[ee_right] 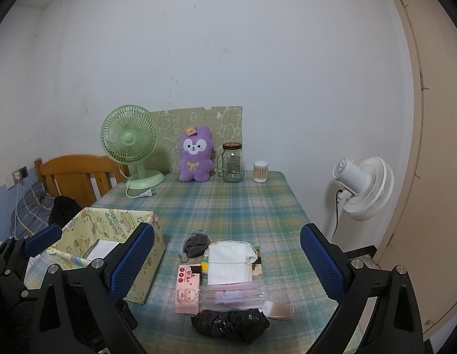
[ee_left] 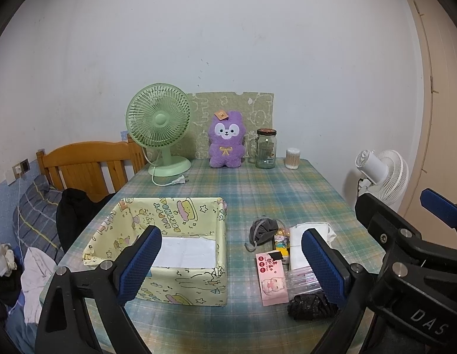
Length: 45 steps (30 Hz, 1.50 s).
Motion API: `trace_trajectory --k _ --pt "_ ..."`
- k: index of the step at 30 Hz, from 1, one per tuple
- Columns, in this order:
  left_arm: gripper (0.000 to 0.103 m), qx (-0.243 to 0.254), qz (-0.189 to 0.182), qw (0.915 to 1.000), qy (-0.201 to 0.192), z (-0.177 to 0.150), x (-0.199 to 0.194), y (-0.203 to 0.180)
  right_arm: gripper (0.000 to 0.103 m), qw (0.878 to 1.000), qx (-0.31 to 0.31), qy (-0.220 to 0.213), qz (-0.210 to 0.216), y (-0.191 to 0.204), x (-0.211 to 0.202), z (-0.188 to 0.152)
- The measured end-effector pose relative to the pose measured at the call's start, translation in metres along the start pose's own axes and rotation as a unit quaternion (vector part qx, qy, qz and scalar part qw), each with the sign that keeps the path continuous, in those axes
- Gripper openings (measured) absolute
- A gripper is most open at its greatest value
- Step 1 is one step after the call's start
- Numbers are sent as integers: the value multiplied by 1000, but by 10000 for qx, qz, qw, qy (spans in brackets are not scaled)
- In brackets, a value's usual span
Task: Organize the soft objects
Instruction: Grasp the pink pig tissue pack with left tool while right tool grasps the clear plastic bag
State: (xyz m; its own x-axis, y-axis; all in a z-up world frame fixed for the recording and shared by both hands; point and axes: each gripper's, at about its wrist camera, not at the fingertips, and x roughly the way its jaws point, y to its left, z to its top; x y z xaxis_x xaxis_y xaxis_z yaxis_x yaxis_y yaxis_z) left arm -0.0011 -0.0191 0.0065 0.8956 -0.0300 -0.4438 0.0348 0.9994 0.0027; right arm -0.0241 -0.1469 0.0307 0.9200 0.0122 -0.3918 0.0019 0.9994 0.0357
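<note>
Left gripper (ee_left: 232, 262) held level and forward, jaws spread wide, blue-padded fingers (ee_left: 139, 261) well apart, nothing between them. Right gripper (ee_right: 227, 261) likewise spread wide and empty, pads (ee_right: 322, 264) facing inward. Side by side, close together: right gripper's black frame at the left wrist view's right edge, left gripper's frame at the right wrist view's lower left.

Your left tongs (ee_left: 233, 261) and right tongs (ee_right: 227, 261) are matte black frames with silver screws and blue textured finger pads (ee_left: 140, 264); white "DAS" lettering marks one body.
</note>
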Motion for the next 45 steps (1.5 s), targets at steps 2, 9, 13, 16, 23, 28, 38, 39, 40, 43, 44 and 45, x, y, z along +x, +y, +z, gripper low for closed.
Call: trace_trajectory --k 2,9,13,16,23,28,38,39,40,43,44,45 --pt "96 -7 -22 10000 34 -1 3 -2 99 10000 -8 27 10 -2 2 -1" --pt "94 36 -135 9997 191 -9 16 -15 96 9998 -56 169 66 -8 14 -6" --pt "93 77 -154 9995 267 -14 24 -22 94 9996 -6 274 114 -15 22 -11" --pt "93 93 -158 9993 336 -17 31 -28 93 9993 10 350 129 -21 29 -15" --pt "92 122 -177 9976 664 -29 49 -42 90 9985 80 544 68 -33 47 -29" --pt "91 123 -203 9957 898 -39 64 -49 90 9967 193 777 115 -42 63 -40" --pt "88 171 -101 9918 1265 -56 91 -57 87 9916 267 1255 189 -47 94 -61" --pt "88 187 -88 9915 1282 -58 93 -58 87 9909 264 1304 195 -47 97 -63" --pt "87 204 -77 9911 1314 -60 96 -59 86 9904 262 1343 199 -47 100 -64" --pt "85 202 -69 9895 1428 -64 103 -59 85 9887 261 1464 187 -47 108 -69" --pt "84 189 -65 9889 1475 -66 106 -59 83 9881 270 1501 183 -47 111 -71" --pt "84 171 -63 9884 1509 -67 108 -59 81 9876 282 1531 177 -47 113 -72"
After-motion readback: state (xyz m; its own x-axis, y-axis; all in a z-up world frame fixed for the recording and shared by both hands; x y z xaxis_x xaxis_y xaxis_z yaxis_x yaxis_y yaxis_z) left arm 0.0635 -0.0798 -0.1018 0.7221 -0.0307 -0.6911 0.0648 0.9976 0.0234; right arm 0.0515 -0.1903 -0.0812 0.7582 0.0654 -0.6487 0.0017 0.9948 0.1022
